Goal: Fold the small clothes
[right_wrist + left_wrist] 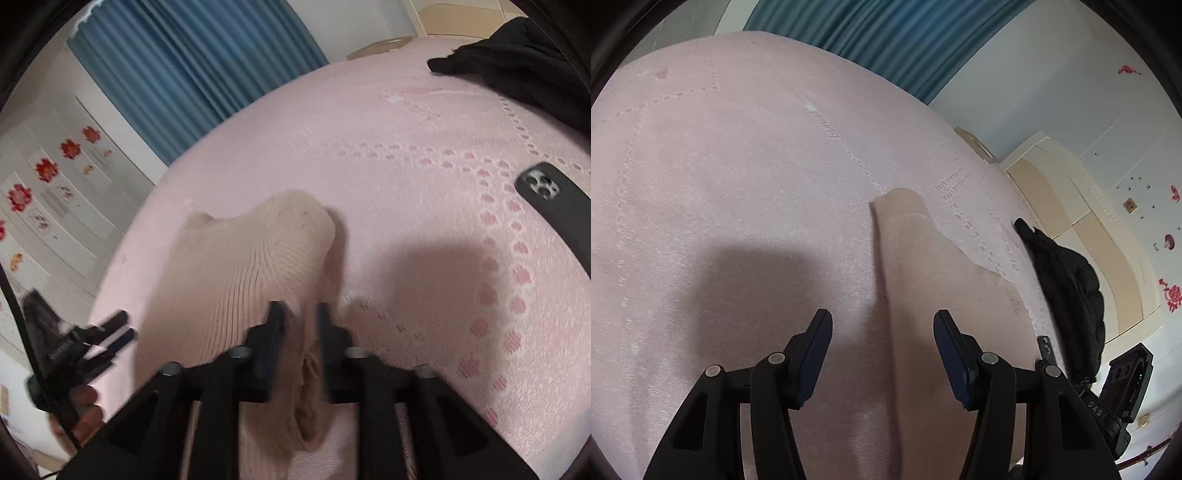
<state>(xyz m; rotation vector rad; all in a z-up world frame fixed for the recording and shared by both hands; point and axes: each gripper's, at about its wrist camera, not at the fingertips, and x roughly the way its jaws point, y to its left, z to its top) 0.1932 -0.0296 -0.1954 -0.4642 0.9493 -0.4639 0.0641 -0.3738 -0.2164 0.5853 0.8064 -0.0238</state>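
Observation:
A beige ribbed garment (916, 258) lies on the pink bedspread (720, 166), stretching away from me. My left gripper (882, 325) is open and empty, hovering over the garment's near left edge. In the right wrist view the same beige garment (240, 266) is bunched and lifted. My right gripper (300, 314) is shut on a fold of it, the cloth pinched between the two fingers. The left gripper (118, 328) shows at the far left of that view, blurred.
A black garment (1067, 288) lies at the bed's right edge, also seen in the right wrist view (517, 55). A black phone (554, 206) lies on the bedspread at the right. Blue curtain (184, 66) and white wardrobe (1108, 206) stand beyond the bed.

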